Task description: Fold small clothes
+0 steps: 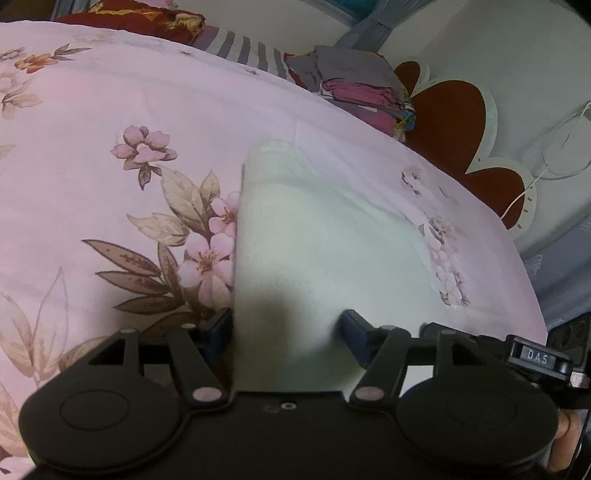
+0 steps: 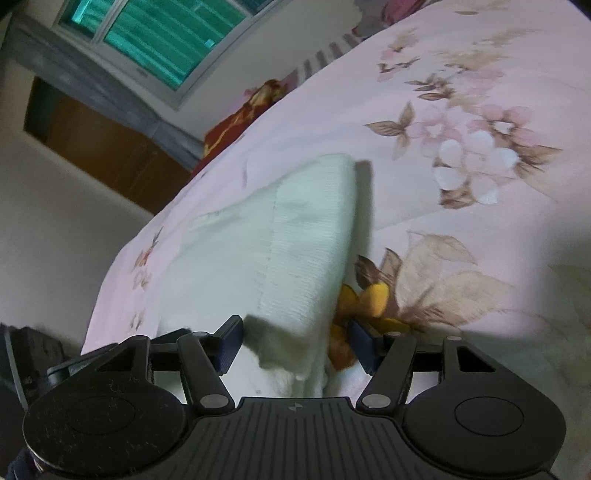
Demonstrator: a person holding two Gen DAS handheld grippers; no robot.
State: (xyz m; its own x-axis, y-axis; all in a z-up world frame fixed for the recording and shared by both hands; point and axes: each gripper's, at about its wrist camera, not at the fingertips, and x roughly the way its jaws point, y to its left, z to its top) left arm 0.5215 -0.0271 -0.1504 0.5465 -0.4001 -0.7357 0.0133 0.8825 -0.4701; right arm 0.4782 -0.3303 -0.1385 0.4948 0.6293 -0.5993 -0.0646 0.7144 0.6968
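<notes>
A white ribbed garment (image 1: 295, 229) lies folded on the pink floral bedsheet (image 1: 110, 110). My left gripper (image 1: 286, 328) has the near end of it filling the gap between both blue pads, which press on its edges. In the right wrist view the same white garment (image 2: 288, 236) shows a ribbed flap folded over a smoother layer. My right gripper (image 2: 295, 343) straddles its near corner. The left pad sits beside the cloth, while a strip of sheet with a yellow flower print (image 2: 369, 295) shows between the cloth and the right pad.
A stack of folded grey and pink clothes (image 1: 362, 85) sits at the bed's far edge, beside a red pillow (image 1: 140, 18). A red and cream flower-shaped mat (image 1: 454, 122) lies on the floor past the bed. A window (image 2: 155, 40) and wooden furniture (image 2: 103, 147) are behind.
</notes>
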